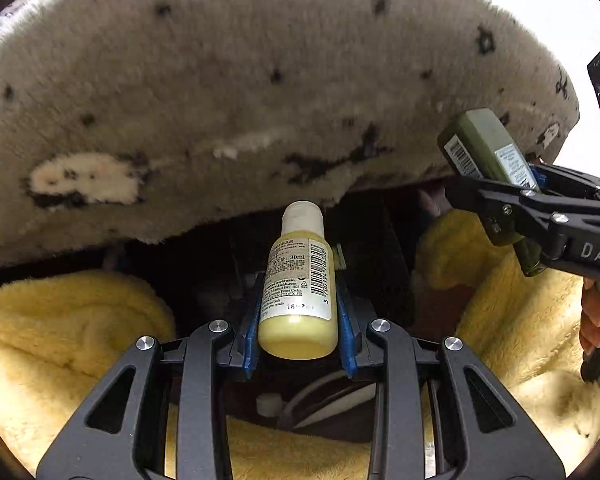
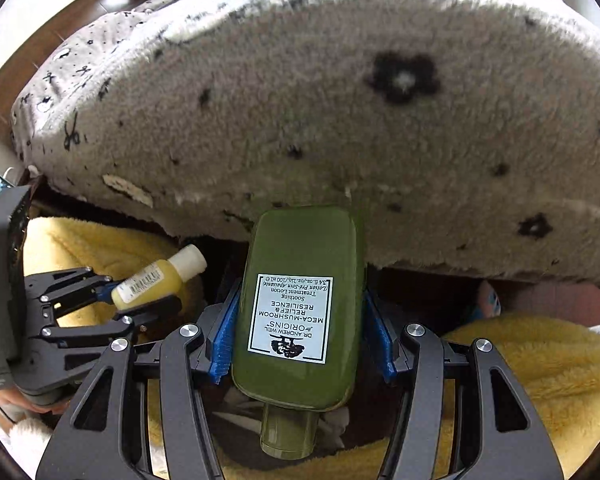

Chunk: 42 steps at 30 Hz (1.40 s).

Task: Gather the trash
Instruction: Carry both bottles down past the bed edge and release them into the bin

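My left gripper (image 1: 298,320) is shut on a small yellow bottle (image 1: 298,292) with a white cap, held cap forward; it also shows in the right wrist view (image 2: 156,278). My right gripper (image 2: 300,320) is shut on a flat green lotion bottle (image 2: 300,304) with a white label, cap pointing back toward the camera. This bottle also shows in the left wrist view (image 1: 488,156), at the right, held by the right gripper (image 1: 500,184). Both bottles hang above yellow fleece, beneath a grey fluffy blanket.
A grey fluffy blanket (image 1: 260,100) with black flower marks fills the upper half of both views (image 2: 340,120). Yellow fleece fabric (image 1: 60,340) lies below on both sides (image 2: 540,368). A dark gap (image 1: 380,240) lies between them. A hand (image 1: 596,316) holds the right gripper.
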Tool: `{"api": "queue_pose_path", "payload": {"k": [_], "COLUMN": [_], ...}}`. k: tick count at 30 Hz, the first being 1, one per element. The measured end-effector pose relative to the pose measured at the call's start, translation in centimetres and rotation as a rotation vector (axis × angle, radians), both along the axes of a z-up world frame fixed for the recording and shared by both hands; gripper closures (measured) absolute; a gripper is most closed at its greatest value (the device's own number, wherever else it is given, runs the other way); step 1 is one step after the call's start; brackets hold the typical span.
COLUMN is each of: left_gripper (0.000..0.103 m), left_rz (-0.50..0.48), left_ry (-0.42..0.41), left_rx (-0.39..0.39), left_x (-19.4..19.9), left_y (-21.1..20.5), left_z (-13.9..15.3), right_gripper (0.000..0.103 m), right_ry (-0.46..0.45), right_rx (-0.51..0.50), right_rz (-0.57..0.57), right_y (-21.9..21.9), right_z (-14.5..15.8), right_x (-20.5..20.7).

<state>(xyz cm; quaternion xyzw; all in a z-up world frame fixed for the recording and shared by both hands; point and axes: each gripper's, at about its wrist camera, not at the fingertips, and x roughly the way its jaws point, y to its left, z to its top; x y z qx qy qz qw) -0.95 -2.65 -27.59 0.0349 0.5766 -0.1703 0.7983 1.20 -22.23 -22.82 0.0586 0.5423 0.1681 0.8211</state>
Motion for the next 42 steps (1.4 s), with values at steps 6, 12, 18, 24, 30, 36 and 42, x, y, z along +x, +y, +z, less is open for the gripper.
{"api": "queue_pose_path", "payload": {"k": [6, 12, 18, 24, 30, 36, 42], "left_gripper": [0.073, 0.073, 0.073, 0.07, 0.043, 0.025, 0.01], "left_rz": [-0.019, -0.033, -0.033, -0.018, 0.011, 0.015, 0.016], "left_ry": [0.069, 0.131, 0.158, 0.16, 0.121, 0.05, -0.035], "left_rx": [-0.003, -0.006, -0.001, 0.004, 0.017, 0.021, 0.027], "left_x": [0.4, 1.3, 1.9, 2.0, 1.6, 1.0, 0.1], "left_y": [-0.4, -1.5, -1.8, -2.2, -0.8, -0.5, 0.3], "left_z": [-2.0, -3.4, -4.1, -4.5, -3.3, -0.9, 1.9], "right_gripper": [0.047, 0.047, 0.046, 0.039, 0.028, 0.019, 0.017], "right_ry": [0.074, 0.133, 0.161, 0.171, 0.116, 0.058, -0.056], "right_rx": [0.013, 0.026, 0.032, 0.049, 0.025, 0.012, -0.01], "right_rz": [0.005, 0.005, 0.023, 0.011, -0.05, -0.081, -0.069], "right_y": [0.1, 0.1, 0.3, 0.5, -0.6, -1.3, -1.1], "right_z": [-2.4, -4.3, -5.1, -5.0, -3.4, -1.9, 0.3], "right_x": [0.6, 1.3, 1.7, 2.3, 2.5, 1.7, 0.6]}}
